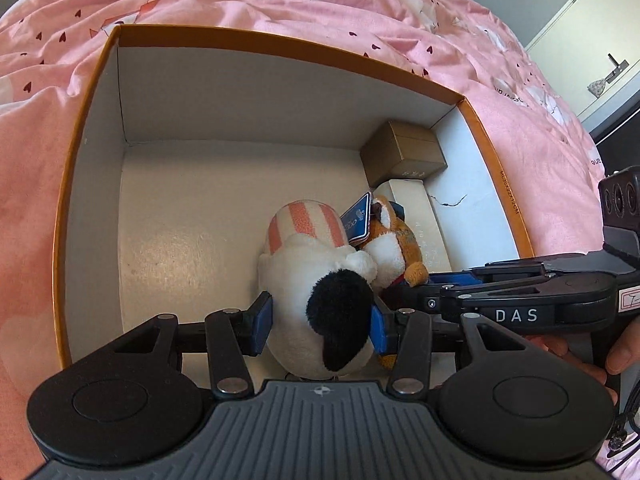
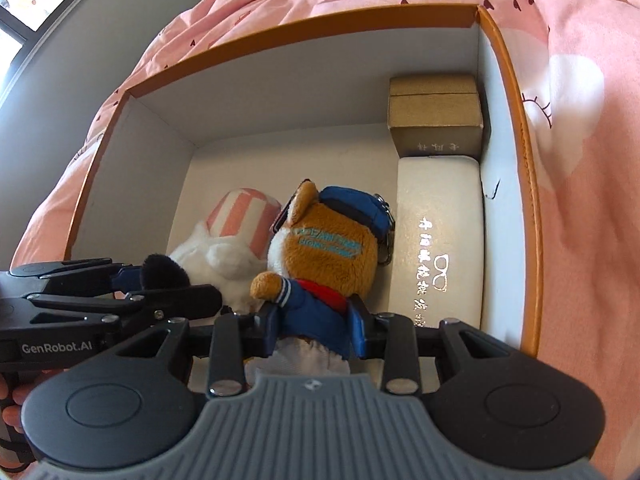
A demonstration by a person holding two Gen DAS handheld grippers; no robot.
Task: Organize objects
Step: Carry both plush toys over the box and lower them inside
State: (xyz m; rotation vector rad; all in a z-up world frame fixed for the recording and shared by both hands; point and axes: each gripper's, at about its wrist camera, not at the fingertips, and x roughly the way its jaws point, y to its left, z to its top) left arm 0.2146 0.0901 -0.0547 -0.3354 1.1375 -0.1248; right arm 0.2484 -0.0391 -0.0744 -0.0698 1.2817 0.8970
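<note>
While the left wrist camera looks down into the orange-rimmed box (image 1: pixel 86 120), the left gripper (image 1: pixel 322 326) is clamped on the white plush (image 1: pixel 320 280) — both blue pads press into its sides, black ear right between them, striped pink hat pointing away from the tool. Just to the gripper's right sits the brown plush (image 1: pixel 394 246), touching the white one, with the right gripper (image 1: pixel 452 284) reaching in sideways from that edge. Past both toys, further ahead and to the right, there's a white case (image 1: pixel 424 216) and a gold box (image 1: pixel 404 152) in the far corner. Pink bedding (image 1: pixel 280 12) all around.

Right wrist camera: the right gripper (image 2: pixel 314 330) is squeezed onto the brown plush (image 2: pixel 324 248) at its blue jacket, head pointing away from the tool. This view shows stuff the other one doesn't — the teal lettering on the plush's back, its blue cap, and the silver glasses print on the white case (image 2: pixel 440 248), which lies just right of the fingers. The gold box (image 2: pixel 436 116) sits ahead of that, touching it. White plush (image 2: pixel 236 240) is off to the left, with the left gripper (image 2: pixel 120 276) beside it.
</note>
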